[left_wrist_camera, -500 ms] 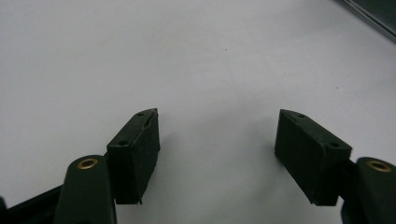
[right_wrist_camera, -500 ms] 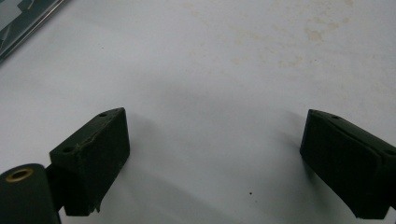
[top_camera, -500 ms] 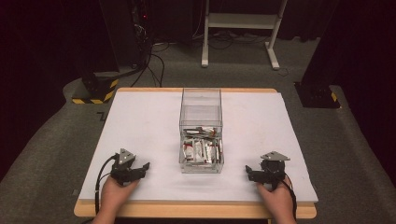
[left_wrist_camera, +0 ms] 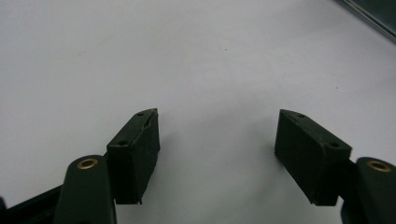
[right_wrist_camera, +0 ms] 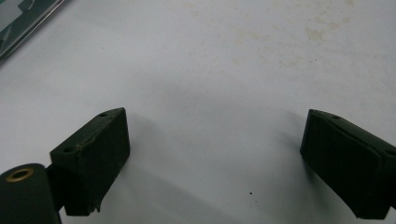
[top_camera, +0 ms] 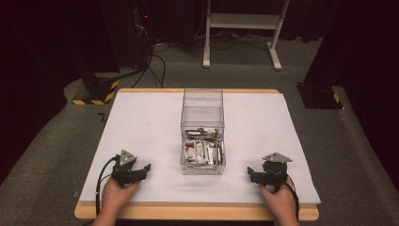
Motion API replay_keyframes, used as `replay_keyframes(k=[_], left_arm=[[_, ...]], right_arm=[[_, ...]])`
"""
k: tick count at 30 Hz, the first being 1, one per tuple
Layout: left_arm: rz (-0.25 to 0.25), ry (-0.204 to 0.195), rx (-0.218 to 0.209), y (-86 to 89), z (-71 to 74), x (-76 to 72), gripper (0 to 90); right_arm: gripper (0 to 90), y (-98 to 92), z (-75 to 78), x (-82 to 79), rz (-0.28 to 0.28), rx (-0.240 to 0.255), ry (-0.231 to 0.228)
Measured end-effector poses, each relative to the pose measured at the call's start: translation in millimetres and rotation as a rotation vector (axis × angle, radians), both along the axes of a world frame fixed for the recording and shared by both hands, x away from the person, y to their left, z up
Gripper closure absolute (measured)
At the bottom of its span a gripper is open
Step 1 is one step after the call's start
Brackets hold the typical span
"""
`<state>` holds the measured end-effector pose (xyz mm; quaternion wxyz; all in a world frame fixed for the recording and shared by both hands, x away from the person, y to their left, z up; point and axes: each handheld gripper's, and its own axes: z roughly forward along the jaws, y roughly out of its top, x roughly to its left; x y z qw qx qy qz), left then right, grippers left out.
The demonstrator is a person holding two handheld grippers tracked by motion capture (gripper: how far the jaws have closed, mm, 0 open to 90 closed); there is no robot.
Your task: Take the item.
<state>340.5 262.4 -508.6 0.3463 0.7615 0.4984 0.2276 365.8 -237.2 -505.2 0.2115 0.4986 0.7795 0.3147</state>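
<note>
A clear plastic box (top_camera: 202,134) stands at the middle of the white table (top_camera: 141,122), its near part holding several red-and-white packets (top_camera: 202,151). My left gripper (top_camera: 145,168) rests on the table near the front left, held by a hand, its tips pointing right toward the box. In the left gripper view its jaws stand wide apart over bare white surface, so the left gripper (left_wrist_camera: 217,135) is open with nothing between the pads. My right gripper (top_camera: 251,173) lies at the front right, pointing left. That right gripper (right_wrist_camera: 215,154) is open over the empty tabletop.
The table's wooden front edge (top_camera: 197,212) runs just in front of both hands. Beyond the table are a dark floor, cables, a white stand's legs (top_camera: 240,42) and a yellow-black striped base (top_camera: 96,92). A corner of the box's base (left_wrist_camera: 373,16) shows in the left gripper view.
</note>
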Motion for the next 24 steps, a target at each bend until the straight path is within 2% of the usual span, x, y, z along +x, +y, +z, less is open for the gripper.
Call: replay_keyframes(k=[14, 15, 18, 24], left_arm=[[0.0, 0.009, 0.02, -1.9, 2.4, 0.0, 33.6], [-0.002, 0.021, 0.018, -2.2, 3.5, 0.2, 34.2], [-0.005, 0.024, 0.009, -3.2, 3.8, -0.6, 34.5], [-0.017, 0.006, -0.008, -8.6, 8.8, -3.1, 33.9]], right_arm=[[7.8, -0.1, 0.4, 0.7, 0.001, -0.001, 0.005], [7.8, 0.0, 0.5, 0.8, 0.001, -0.001, 0.006], [7.8, 0.0, 0.5, 0.9, 0.0, -0.002, 0.006], [7.8, -0.1, 0.3, 0.6, 0.0, -0.001, 0.004]])
